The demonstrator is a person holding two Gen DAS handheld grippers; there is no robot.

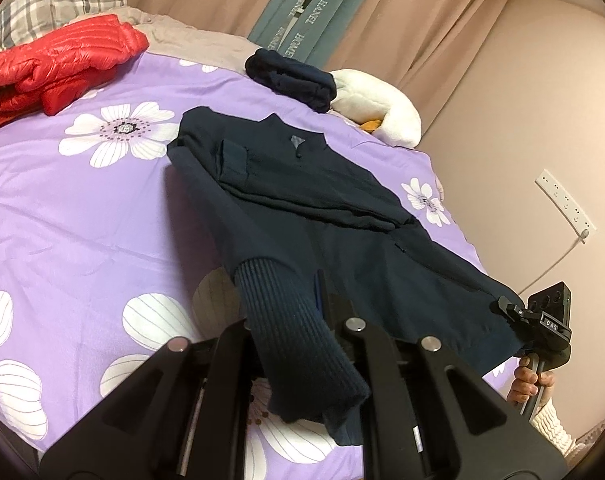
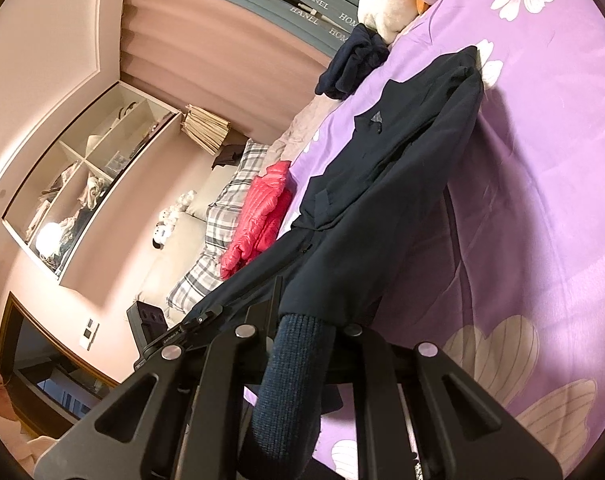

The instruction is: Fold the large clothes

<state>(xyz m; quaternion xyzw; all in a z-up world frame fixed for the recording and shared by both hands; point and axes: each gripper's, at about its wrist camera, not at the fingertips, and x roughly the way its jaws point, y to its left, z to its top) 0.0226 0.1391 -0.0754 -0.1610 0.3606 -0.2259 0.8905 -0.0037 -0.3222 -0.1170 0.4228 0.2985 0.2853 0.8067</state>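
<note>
The navy jacket [image 1: 302, 200] lies on the purple bedspread [image 1: 82, 208], its ribbed hem [image 1: 294, 344] lifted off the near edge, clamped in the left gripper [image 1: 298, 320] and right gripper [image 2: 302, 332].

Both wrist views close, looking along fingers across the bed [image 1: 82, 208], right view rolled sideways, sharing navy jacket [image 1: 302, 200] and red jacket [image 2: 262, 216]
</note>
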